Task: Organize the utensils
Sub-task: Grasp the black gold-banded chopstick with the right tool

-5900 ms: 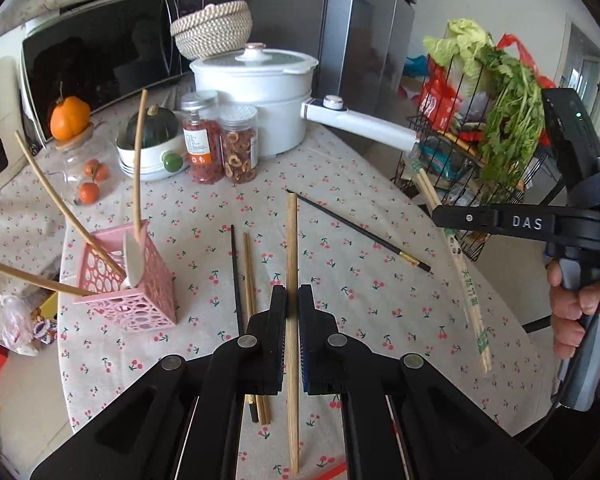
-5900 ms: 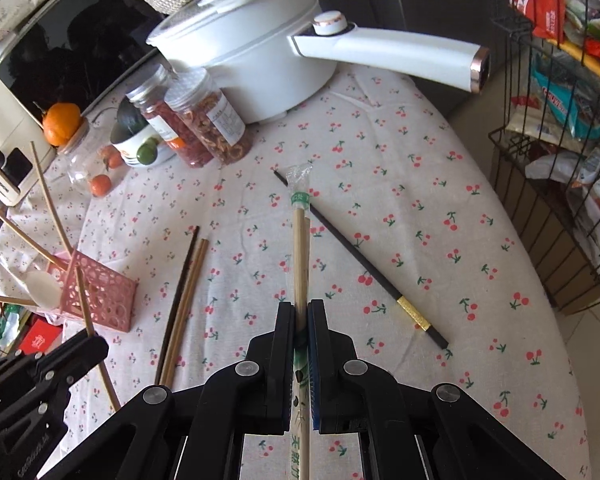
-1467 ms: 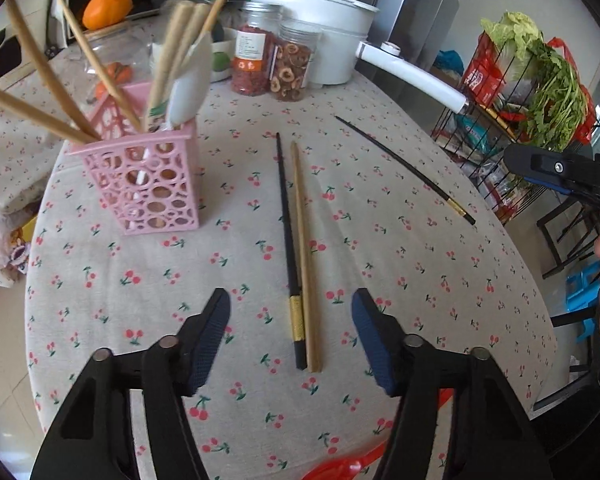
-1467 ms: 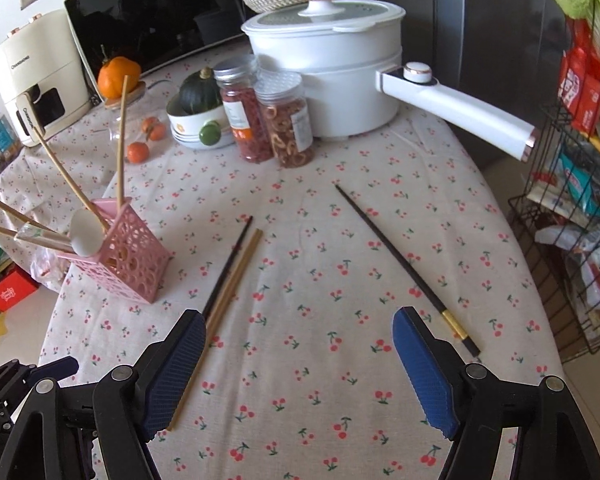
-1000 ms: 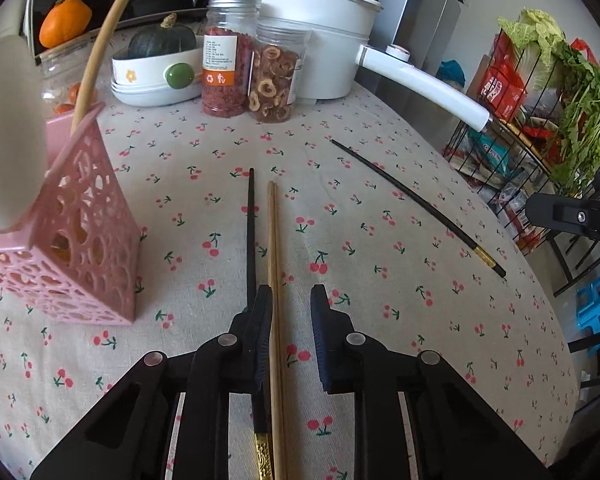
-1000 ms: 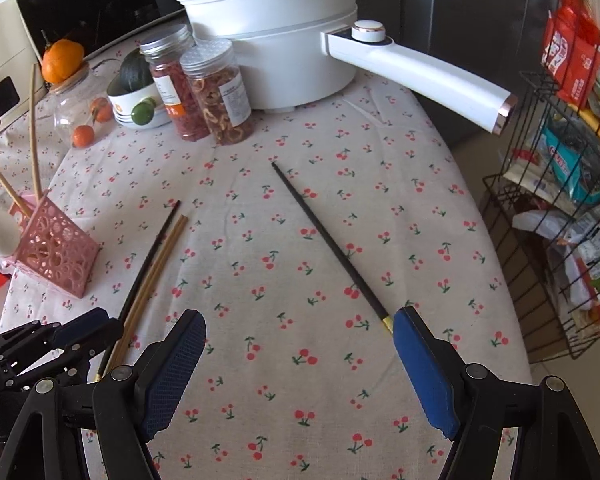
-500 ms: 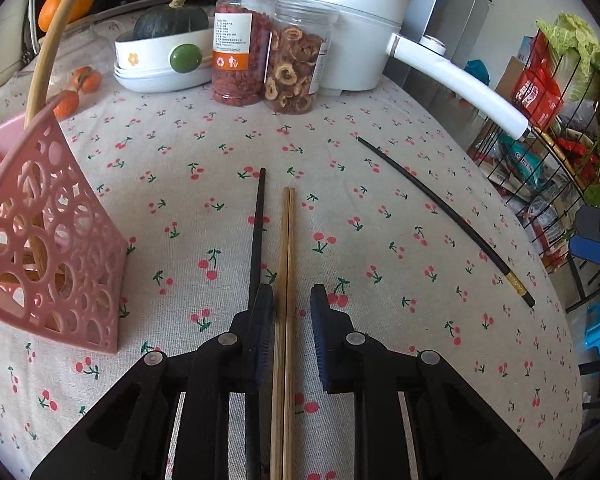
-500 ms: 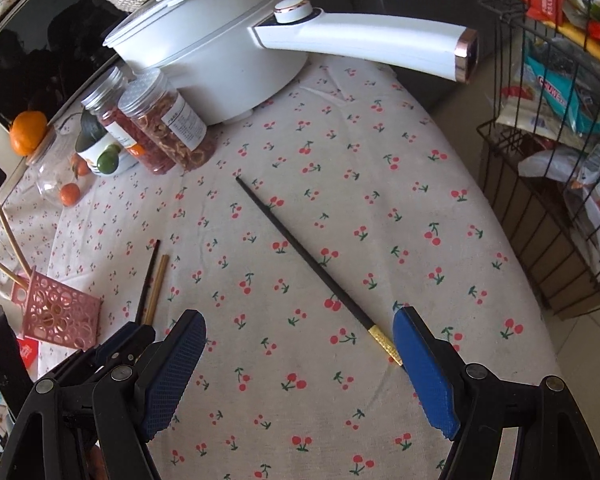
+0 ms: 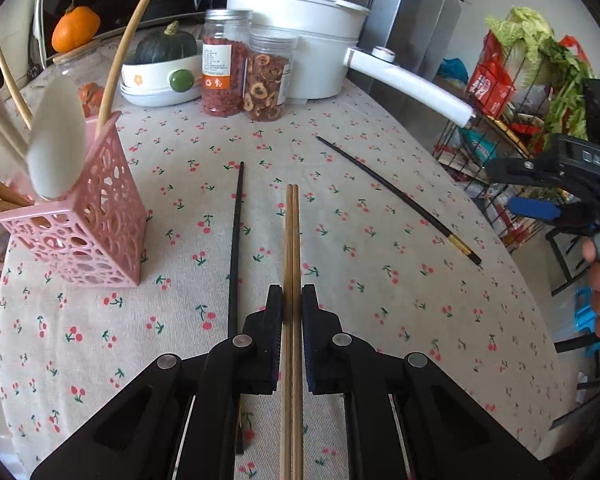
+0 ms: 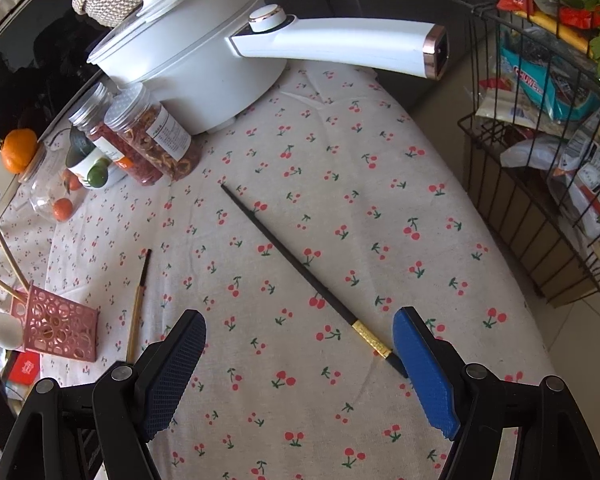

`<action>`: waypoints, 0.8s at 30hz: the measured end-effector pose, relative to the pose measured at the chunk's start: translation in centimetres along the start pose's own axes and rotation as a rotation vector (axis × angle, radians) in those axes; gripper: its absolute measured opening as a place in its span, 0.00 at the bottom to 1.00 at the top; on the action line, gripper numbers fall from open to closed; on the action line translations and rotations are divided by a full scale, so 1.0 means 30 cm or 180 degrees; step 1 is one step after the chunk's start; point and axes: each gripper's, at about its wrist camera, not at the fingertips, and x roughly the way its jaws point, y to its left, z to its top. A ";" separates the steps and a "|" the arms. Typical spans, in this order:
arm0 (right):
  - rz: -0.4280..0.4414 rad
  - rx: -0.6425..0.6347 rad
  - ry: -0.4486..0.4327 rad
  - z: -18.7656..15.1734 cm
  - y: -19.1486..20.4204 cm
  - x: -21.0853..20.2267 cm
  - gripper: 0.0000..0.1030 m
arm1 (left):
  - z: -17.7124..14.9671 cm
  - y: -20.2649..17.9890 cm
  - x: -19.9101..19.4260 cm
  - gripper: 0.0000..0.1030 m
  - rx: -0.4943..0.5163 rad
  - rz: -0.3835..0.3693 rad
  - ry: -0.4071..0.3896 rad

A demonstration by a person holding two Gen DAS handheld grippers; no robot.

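Note:
My left gripper (image 9: 292, 300) has its jaws closing on a pair of wooden chopsticks (image 9: 291, 236), and the pads press on both sides of it. A black chopstick (image 9: 235, 232) lies on the cloth just left of that pair. The pink holder (image 9: 84, 220), at the left, has a white spoon and several chopsticks in it. My right gripper (image 10: 300, 360) stands open above a second black chopstick (image 10: 292, 260) with a gold band, whose near end lies by the right finger. In the left wrist view, the right gripper (image 9: 520, 188) hangs at the table's right edge.
A white pot (image 9: 300, 36) with a long handle (image 10: 340, 40), two jars (image 9: 244, 76), a bowl with a squash (image 9: 160, 76) and an orange (image 9: 75, 28) stand at the back. A wire rack (image 10: 540, 180) with packets and greens stands off the table's right side.
The left jaws have shut on the wooden pair and drawn back and up, away from the black chopstick beside it. The right gripper came closer to the gold-banded chopstick, still open.

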 end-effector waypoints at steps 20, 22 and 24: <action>-0.0371 -0.0626 0.0399 0.117 0.157 0.368 0.45 | -0.199 0.047 -0.061 0.09 0.0392 -0.0320 0.0860; -0.0356 -0.0639 0.0395 0.136 0.166 0.393 0.45 | -0.196 0.041 -0.037 0.10 0.0403 -0.0326 0.0945; -0.0371 -0.0706 0.0429 0.144 0.178 0.422 0.44 | -0.184 0.032 -0.016 0.12 0.0406 -0.0339 0.0992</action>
